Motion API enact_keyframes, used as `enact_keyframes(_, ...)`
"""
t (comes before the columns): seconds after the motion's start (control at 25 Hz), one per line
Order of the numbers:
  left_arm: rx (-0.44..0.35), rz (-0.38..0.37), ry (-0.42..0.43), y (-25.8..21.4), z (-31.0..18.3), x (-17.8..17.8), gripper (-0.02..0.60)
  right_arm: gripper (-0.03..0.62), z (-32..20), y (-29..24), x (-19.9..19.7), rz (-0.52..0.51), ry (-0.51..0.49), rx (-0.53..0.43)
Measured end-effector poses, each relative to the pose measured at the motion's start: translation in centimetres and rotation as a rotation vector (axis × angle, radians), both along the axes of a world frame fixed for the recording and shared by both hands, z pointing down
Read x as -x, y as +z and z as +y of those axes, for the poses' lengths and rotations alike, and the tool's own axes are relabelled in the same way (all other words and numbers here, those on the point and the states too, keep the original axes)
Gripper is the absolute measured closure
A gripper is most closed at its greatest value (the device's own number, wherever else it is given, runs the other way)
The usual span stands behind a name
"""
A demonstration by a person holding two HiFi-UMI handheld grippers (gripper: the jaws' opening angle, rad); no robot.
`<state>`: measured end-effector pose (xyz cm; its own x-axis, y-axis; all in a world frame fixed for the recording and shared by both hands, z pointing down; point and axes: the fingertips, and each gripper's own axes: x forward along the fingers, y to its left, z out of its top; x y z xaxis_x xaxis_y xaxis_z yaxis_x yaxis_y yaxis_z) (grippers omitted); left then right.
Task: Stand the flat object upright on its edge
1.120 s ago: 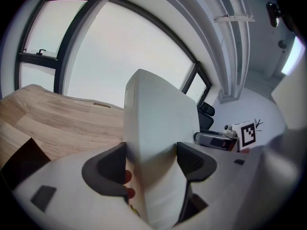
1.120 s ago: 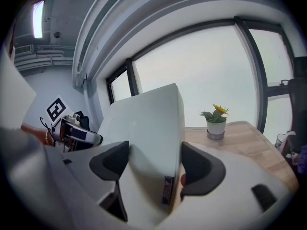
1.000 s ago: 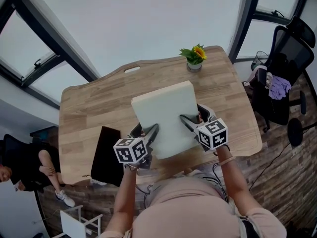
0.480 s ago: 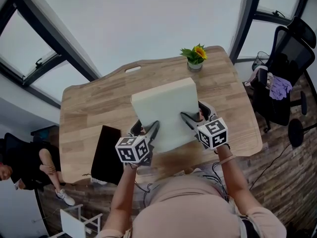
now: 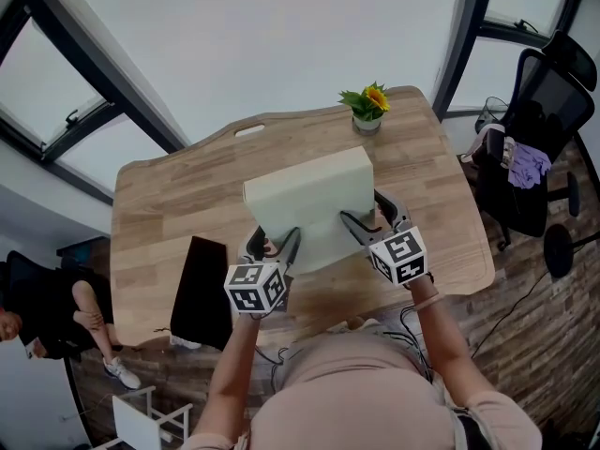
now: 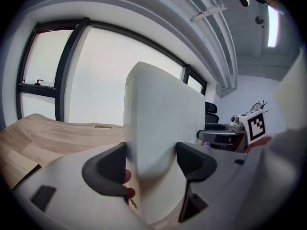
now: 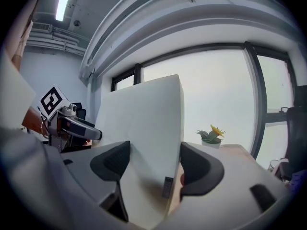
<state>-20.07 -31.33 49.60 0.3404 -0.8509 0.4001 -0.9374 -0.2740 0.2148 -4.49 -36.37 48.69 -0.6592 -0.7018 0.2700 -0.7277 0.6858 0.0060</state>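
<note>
1. Left tool (image 5: 274, 242) and right tool (image 5: 370, 216) each clamp a near corner of the white slab (image 5: 305, 200), jaws wide around its thickness.
2. The slab stands steeper than a second ago, over mid-desk (image 5: 169, 204).
3. Judgement: nearly upright, not yet released.

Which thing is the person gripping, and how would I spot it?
Start at the wooden table below the windows, then look near its middle, in front of the little potted yellow flower. There the left tool and right tool clamp a thick cream-white slab, tipped up; it is the only pale thing, unlike the black flat piece at the near-left edge.
</note>
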Motion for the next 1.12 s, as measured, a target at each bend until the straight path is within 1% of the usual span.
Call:
enact_keyframes(0.32, -0.052, -0.015, -0.003, -0.4, 0.0, 0.0, 0.276, 0.269, 0.2, -0.9, 0.0, 0.023, 0.007, -0.06)
enact_keyframes(0.72, -0.062, -0.03, 0.004, -0.3, 0.3, -0.2, 0.276, 0.276, 0.7, -0.6, -0.4, 0.02, 0.018, -0.052)
enact_keyframes(1.12, -0.092, -0.055, 0.011, -0.4, 1.1, -0.6, 0.276, 0.276, 1.4, -0.3, -0.8, 0.013, 0.022, -0.046)
